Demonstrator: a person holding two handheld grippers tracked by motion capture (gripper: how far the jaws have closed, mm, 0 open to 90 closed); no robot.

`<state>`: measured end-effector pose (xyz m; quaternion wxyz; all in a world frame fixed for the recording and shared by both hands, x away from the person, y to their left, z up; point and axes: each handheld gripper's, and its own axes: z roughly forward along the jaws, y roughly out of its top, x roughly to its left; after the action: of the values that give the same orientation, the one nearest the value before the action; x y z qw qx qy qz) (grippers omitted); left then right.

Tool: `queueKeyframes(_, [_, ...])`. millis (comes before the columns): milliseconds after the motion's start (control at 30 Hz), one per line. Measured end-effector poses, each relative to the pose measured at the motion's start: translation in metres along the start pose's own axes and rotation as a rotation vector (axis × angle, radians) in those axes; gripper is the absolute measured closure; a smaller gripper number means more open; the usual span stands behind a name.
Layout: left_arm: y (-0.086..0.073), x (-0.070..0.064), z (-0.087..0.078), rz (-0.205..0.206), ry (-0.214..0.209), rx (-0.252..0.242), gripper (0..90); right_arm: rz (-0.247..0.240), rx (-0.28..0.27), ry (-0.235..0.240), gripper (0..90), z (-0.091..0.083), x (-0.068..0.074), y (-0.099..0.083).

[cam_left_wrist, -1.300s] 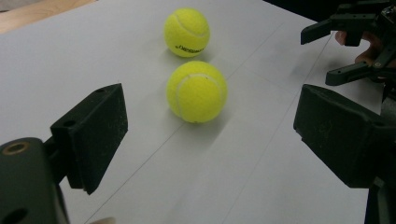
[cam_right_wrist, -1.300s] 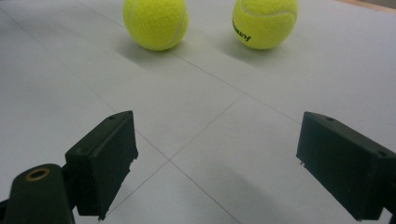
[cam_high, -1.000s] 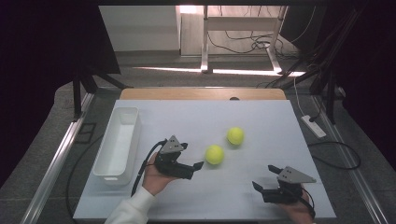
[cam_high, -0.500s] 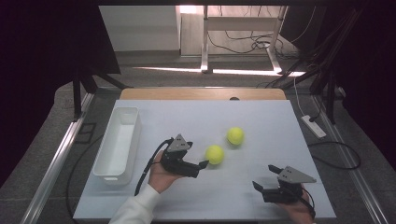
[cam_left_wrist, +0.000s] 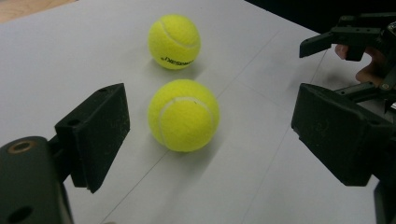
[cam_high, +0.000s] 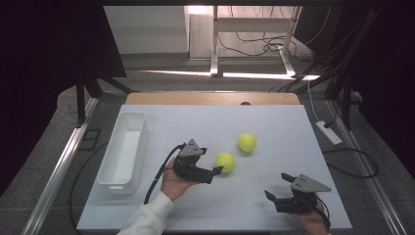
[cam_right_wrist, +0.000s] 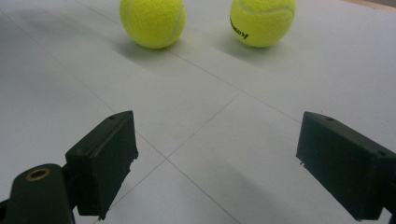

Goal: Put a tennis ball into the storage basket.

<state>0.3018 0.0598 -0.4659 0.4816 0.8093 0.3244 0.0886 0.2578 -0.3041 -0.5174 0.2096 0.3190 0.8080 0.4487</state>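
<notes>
Near tennis ball (cam_high: 224,162) sits mid surface (cam_high: 274,127), w/ your left gripper (cam_high: 214,171) right at its 8 o'clock, jaws spread wide, ball ahead between them but untouched. 2nd ball (cam_high: 246,142) lies close by at 1 o'clock. Your right gripper (cam_high: 277,187) rests well off at 4 o'clock, jaws spread, holding nothing. White bin (cam_high: 123,150) at 9 o'clock.

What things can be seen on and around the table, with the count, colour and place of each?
tennis balls: 2, yellow; near one just ahead of the left gripper, far one beyond it
bin: 1, white, left side of table
table: 1, white top
power strip: 1, white, floor at right
left gripper: 1, black, open, at near ball
right gripper: 1, black, open, front right
</notes>
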Motion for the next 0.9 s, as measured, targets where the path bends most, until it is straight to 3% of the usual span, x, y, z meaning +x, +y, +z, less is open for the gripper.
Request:
queueKeyframes(367, [0.002,0.002,0.009,0.015,0.009,0.022,11.8,0.003,0.003,0.002,11.8,0.0,0.0,0.0])
queueKeyframes(900, [0.003,0.007,0.022,0.002,-0.006,0.046,12.7,0.002,0.005,0.005,11.8,0.0,0.0,-0.001])
